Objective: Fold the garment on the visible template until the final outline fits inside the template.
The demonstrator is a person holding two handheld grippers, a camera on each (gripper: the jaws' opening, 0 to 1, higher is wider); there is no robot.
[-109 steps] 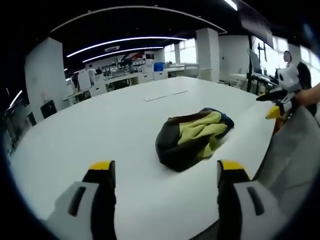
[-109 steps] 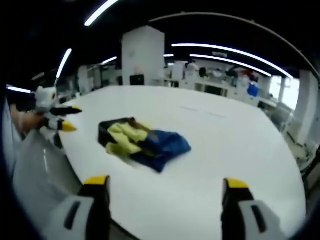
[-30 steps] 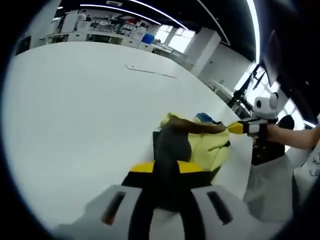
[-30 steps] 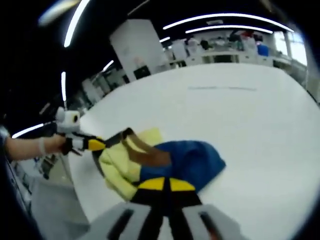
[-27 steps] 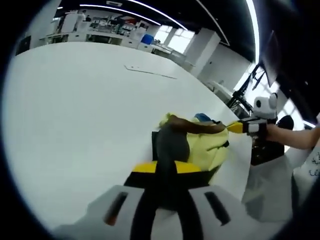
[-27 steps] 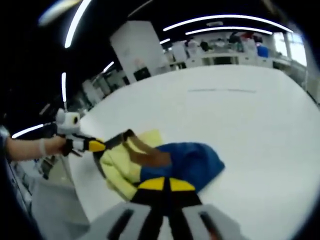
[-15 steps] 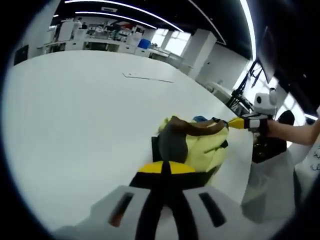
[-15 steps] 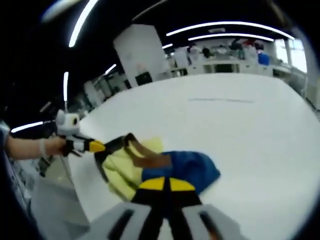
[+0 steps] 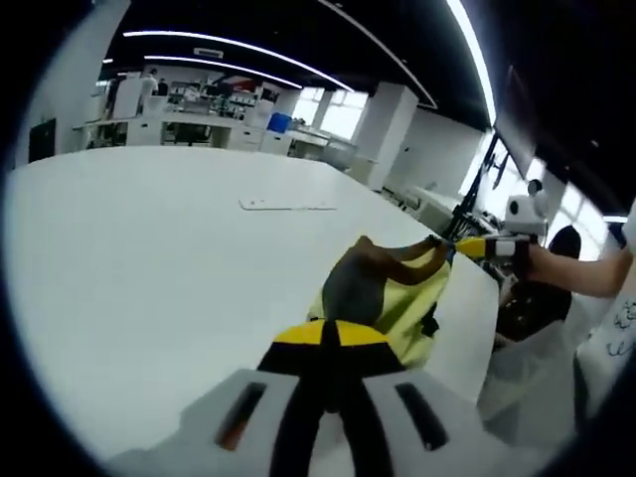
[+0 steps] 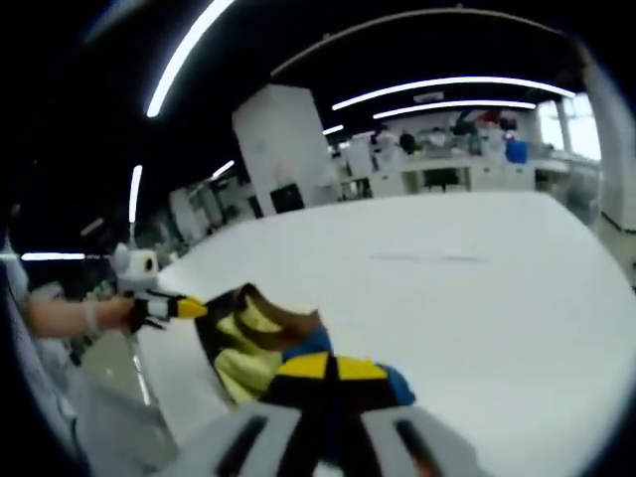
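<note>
The garment point(image 9: 383, 290) is yellow, dark grey, brown and blue, and hangs stretched between my two grippers above the white table point(image 9: 149, 258). My left gripper point(image 9: 334, 336) is shut on its dark edge close to the camera. In the same view the right gripper point(image 9: 467, 244) pinches the far brown-trimmed edge. In the right gripper view my right gripper point(image 10: 330, 368) is shut on the garment point(image 10: 250, 343), and the left gripper point(image 10: 189, 309) holds its other end at the left. The garment is lifted off the tabletop point(image 10: 477, 298).
A thin faint outline point(image 9: 286, 205) lies on the table farther out, seen too as a line point(image 10: 422, 258). Past the table's near edge stand a white-covered chair point(image 9: 527, 378) and a person's arm point(image 9: 596, 278). Desks and pillars fill the room behind.
Both grippers went from open over the crumpled garment to shut on it. In the last second they have raised it off the table and drawn it taut between them.
</note>
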